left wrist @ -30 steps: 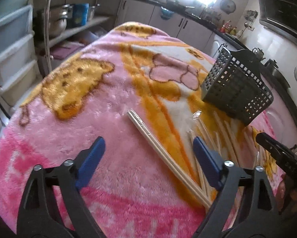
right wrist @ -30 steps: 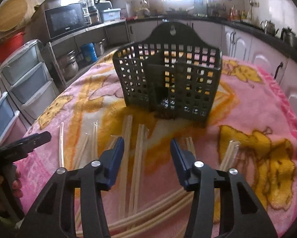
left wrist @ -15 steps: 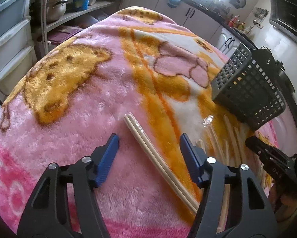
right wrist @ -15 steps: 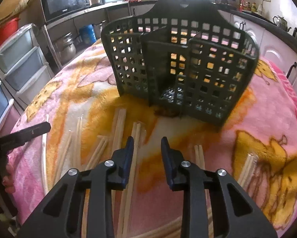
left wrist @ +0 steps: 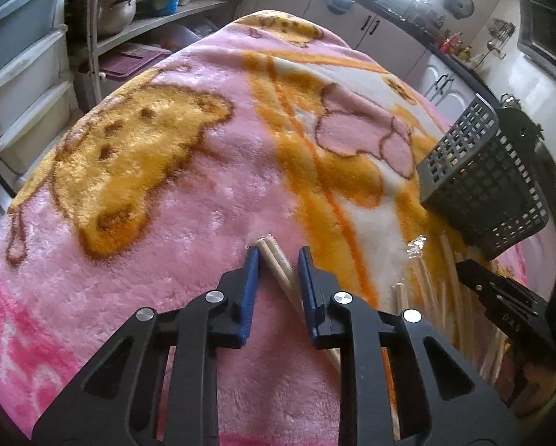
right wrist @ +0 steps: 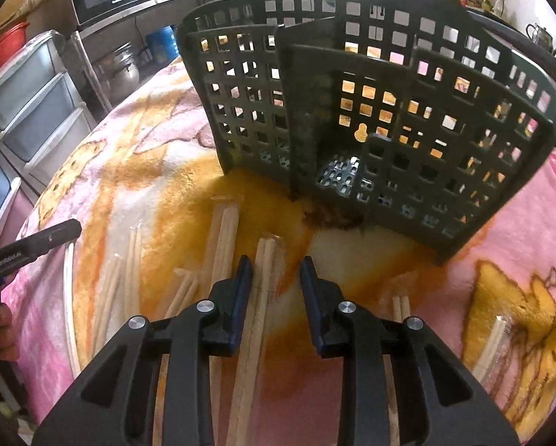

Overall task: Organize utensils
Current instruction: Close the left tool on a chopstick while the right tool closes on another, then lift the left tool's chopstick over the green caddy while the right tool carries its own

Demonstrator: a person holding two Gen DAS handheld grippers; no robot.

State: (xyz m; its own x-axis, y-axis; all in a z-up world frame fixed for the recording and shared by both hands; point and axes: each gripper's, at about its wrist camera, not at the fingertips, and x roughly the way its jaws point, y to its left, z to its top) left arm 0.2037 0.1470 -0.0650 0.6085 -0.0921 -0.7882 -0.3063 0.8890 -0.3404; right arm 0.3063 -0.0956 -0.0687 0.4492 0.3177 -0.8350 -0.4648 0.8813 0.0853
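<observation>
Now the left tongs [left wrist: 278, 256] have just been closing around a wrapped chopstick pair [left wrist: 278, 260] lying on the pink blanket [left wrist: 148, 204] over the table; the blue pads flank its end with a sliver of gap, not yet pinching. The right tongs [right wrist: 276, 265] stand partly apart over another chopstick pair [right wrist: 265, 260], one pad just beside it, gripping nothing. The dark basket [right wrist: 370, 111] stands just beyond. Those sticks look light, stiff and thin, and the clear sleeve looks slippery, so I'd take them squarely across both sticks a little back from the end, lest they twist or slide out.
</observation>
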